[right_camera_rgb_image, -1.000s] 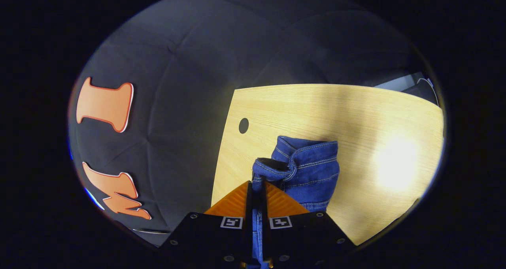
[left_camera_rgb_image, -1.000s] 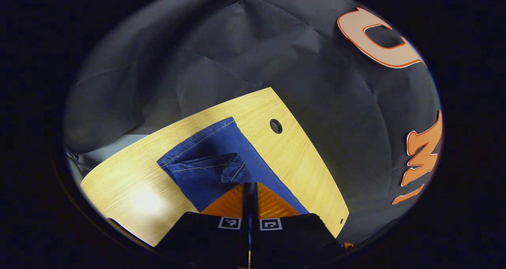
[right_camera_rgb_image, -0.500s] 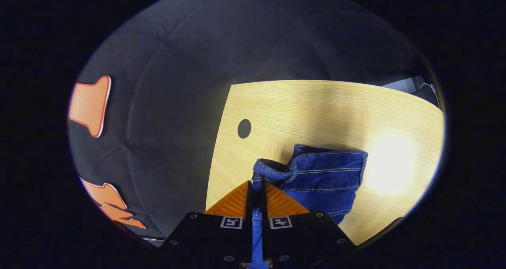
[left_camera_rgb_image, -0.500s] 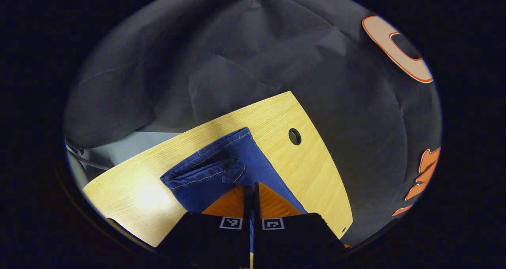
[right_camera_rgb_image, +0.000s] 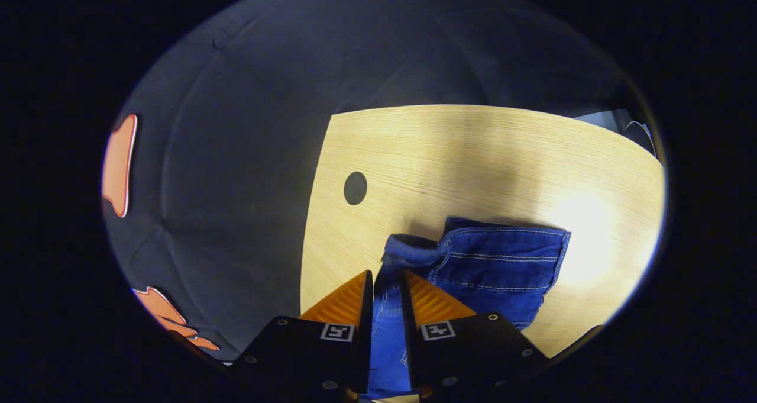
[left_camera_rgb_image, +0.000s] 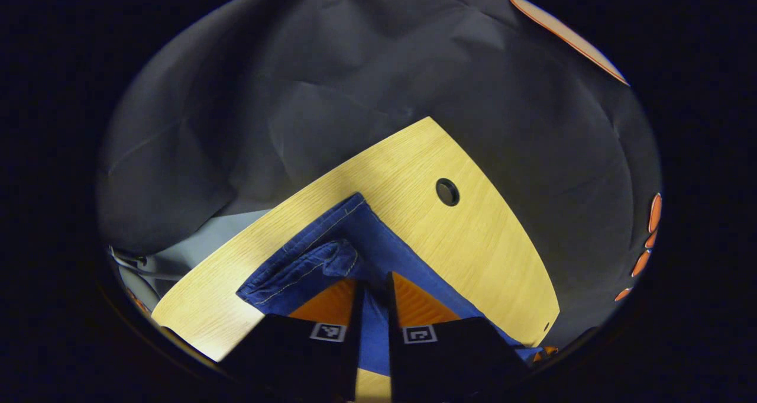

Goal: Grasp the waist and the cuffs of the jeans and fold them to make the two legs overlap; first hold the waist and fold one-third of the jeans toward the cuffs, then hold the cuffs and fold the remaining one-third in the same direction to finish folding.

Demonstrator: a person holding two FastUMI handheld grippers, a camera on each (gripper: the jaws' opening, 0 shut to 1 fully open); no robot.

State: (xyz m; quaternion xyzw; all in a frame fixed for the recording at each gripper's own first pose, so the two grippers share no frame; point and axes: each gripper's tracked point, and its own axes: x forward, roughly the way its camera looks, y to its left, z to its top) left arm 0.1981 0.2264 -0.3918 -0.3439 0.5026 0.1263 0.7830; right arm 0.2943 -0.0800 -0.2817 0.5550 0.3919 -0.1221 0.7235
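Blue jeans point(left_camera_rgb_image: 307, 267) lie on the light wooden table point(left_camera_rgb_image: 473, 249), a folded hem with pale stitching bunched just ahead of my left gripper point(left_camera_rgb_image: 374, 276). That gripper stands open low over the denim, and cloth shows through the gap between its fingers. In the right gripper view the jeans point(right_camera_rgb_image: 502, 261) lie flat with a rolled edge at their left. My right gripper point(right_camera_rgb_image: 387, 273) is open too, its fingers either side of a strip of denim without pinching it.
A round cable hole point(left_camera_rgb_image: 447, 192) is cut into the table near its curved edge, also seen as the hole point(right_camera_rgb_image: 355, 188) in the right gripper view. Bare wood point(right_camera_rgb_image: 449, 160) stretches beyond the jeans. The black booth wall hangs close behind the table.
Both grippers, shut tight on the denim before, have parted their fingers and let the cloth go. The jeans have settled flatter on the table.
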